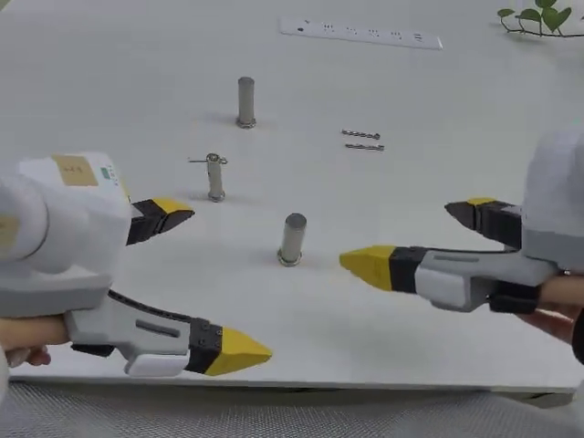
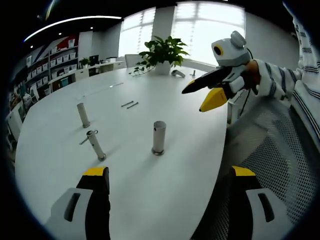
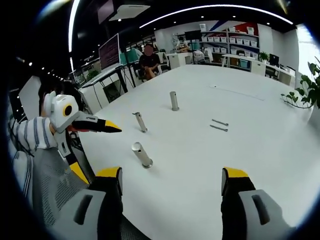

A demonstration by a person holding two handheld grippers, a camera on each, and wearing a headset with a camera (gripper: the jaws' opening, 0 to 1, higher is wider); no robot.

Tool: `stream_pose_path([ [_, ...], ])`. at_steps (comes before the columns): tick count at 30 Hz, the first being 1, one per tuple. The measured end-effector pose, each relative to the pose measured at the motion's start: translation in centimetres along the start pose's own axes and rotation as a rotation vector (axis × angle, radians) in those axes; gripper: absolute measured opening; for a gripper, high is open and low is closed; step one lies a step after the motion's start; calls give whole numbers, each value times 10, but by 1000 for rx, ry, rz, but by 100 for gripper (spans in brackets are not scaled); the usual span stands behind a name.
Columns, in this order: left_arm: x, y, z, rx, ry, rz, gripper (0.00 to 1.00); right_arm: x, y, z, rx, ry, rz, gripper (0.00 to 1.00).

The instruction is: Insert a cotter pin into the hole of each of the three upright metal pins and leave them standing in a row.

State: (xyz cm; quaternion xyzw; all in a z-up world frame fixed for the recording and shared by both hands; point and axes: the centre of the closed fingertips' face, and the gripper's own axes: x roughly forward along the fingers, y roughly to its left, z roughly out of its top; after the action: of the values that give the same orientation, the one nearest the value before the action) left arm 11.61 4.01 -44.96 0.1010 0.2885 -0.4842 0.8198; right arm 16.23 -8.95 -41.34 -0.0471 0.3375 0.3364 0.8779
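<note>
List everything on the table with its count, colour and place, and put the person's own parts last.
table: 1, white, under everything
pins: 3, grey, upright: far pin, middle pin, near pin
loose cotter pins: 2, grey, lying right of the far pin
inserted cotter pin: 1, grey, through the middle pin's top
power strip: 1, white, far edge
plant: 1, green, far right corner
left gripper: 1, grey with yellow tips, open, near left
right gripper: 1, same colours, open, near right
</note>
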Motion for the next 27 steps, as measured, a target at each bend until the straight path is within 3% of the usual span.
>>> stream_pose_path([
  [2,1,1,-2,4,13,0,99,-1,-4,4,-11,14,15,70],
  [4,1,1,-3,9,17,3,99,-1,-12,8,-61,41,25,68],
  [16,-8,6,4,-51,-37,8,97,12,-53,39,-408,209,46,54],
  [20,-7,4,1,-53,-24,2,97,22,-62,48,-522,259,68,48],
  [23,-7,5,0,-50,-15,1,97,30,-64,53,-558,255,89,37],
  [27,-8,1,6,-77,-28,-21,97,46,-71,57,-608,289,115,30],
])
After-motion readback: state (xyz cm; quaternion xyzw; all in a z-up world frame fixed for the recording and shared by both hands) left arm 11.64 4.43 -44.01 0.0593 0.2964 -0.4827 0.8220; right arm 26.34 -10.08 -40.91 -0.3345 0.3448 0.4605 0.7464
